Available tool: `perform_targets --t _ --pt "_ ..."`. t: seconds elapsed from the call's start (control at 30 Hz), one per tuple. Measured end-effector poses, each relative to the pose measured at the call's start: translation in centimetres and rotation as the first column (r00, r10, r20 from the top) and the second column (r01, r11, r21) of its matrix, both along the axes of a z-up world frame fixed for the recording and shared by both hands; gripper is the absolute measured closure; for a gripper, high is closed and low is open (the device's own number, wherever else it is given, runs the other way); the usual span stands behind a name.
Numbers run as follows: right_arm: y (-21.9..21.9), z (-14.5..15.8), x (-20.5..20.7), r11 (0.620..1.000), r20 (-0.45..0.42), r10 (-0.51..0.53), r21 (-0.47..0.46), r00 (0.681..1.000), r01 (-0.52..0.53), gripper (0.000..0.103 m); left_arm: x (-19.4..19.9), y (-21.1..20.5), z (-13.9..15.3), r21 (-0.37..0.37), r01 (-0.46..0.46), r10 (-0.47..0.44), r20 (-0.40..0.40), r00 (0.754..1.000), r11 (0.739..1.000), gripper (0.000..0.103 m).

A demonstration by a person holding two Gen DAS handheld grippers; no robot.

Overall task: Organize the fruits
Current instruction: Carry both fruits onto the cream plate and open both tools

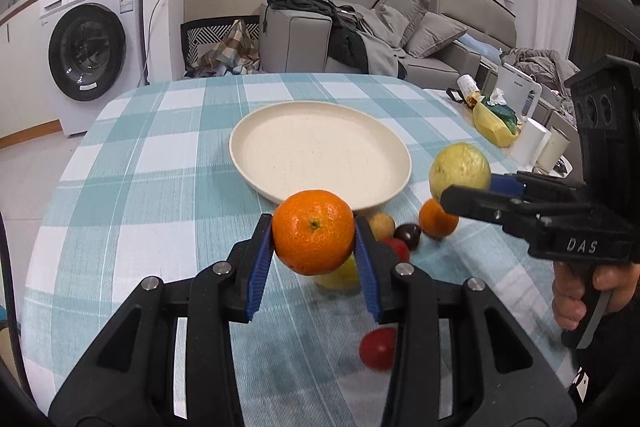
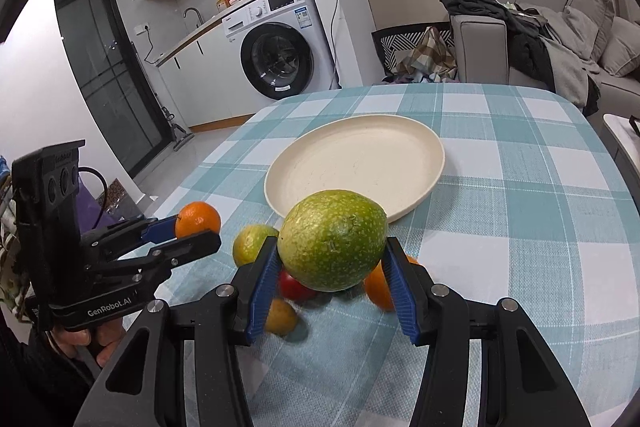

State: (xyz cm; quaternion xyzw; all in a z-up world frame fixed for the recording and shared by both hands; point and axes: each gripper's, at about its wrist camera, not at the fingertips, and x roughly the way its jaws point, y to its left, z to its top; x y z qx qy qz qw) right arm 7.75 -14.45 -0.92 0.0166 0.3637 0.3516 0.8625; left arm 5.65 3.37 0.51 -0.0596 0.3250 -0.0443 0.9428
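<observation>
Left wrist view. My left gripper (image 1: 314,241) is clamped on the orange (image 1: 313,231), its blue pads (image 1: 262,251) pressing the fruit from both sides, lifted clear of the checked tablecloth (image 1: 160,155). The cream plate (image 1: 320,151) lies at 12 o'clock from the orange, bare inside. At 3 o'clock I see my right gripper (image 1: 466,193) squeezing the green-yellow fruit (image 1: 460,171), held up beside the plate's rim. On the cloth below lie a second orange (image 1: 438,219), a dark plum (image 1: 409,235), a tan fruit (image 1: 382,225), a yellow-green fruit (image 1: 340,275) and two red fruits: one (image 1: 398,247) beside the plum, the other (image 1: 378,348) at 5 o'clock, blurred.

Right wrist view. The right gripper (image 2: 332,267) is closed around the green-yellow fruit (image 2: 333,239), which hangs above the loose pile. The plate (image 2: 356,163) sits at 12 o'clock, just beyond it. At 9 o'clock the left gripper (image 2: 192,229) grips its orange (image 2: 198,219). Beneath the held fruit I make out a yellow-green fruit (image 2: 252,243), a red fruit (image 2: 294,287), a tan fruit (image 2: 282,317) and the second orange (image 2: 378,287), partly hidden.
</observation>
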Motion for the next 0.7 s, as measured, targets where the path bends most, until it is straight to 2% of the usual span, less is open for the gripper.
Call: perform_targets --t 0.7 --pt "2.3 -0.1 4.2 0.998 -0.006 -0.019 -0.056 1.000 0.019 0.051 7.3 -0.3 -0.2 0.038 -0.011 0.011 0.022 1.000 0.999 0.067"
